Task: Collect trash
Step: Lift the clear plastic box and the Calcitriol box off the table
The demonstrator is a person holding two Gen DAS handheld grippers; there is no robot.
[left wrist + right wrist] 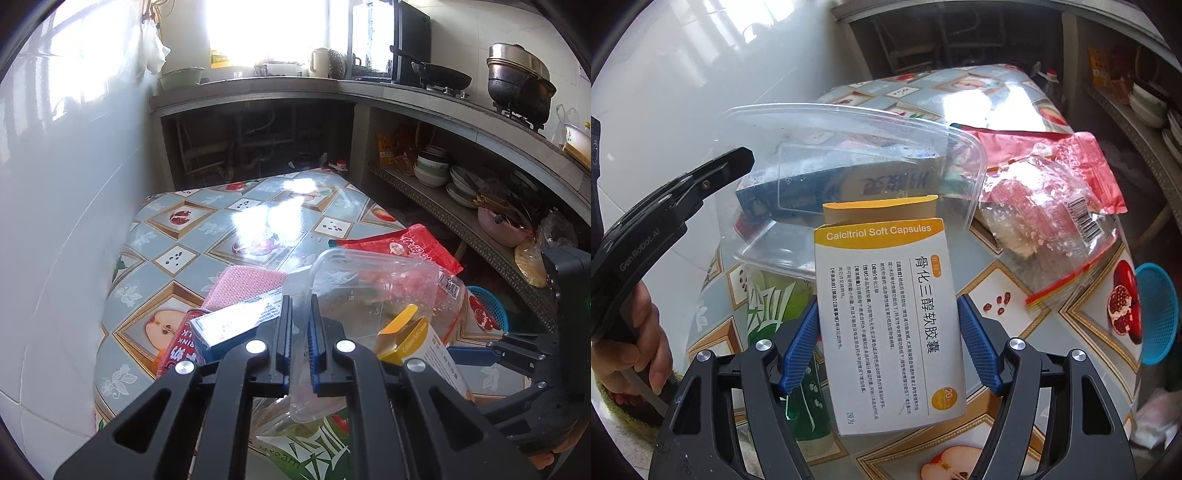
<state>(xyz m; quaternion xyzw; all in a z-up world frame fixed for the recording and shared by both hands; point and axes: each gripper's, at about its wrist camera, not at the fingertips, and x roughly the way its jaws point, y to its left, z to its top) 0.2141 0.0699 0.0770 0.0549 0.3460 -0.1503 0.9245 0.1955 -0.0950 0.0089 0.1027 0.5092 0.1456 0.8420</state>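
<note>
Above the bench (pixel 1082 306), your left claw (pixel 298 314) pinches the clear tub's (pixel 849 177) rim, tilting it as a bin; your right claw (pixel 886 332) clamps the capsule box (pixel 886 317) at its mouth.

The medicine box (pixel 886 314) reads "Calcitriol Soft Capsules" on its yellow band, with "骨化三醇软胶囊" in large characters below and "20" in a yellow corner circle. The left gripper's black arm (pixel 646 236) carries "Gen Robot.AI". A red packet (pixel 181 343) shows "RINK". The green wrapper (pixel 295 454) reads "ream".
</note>
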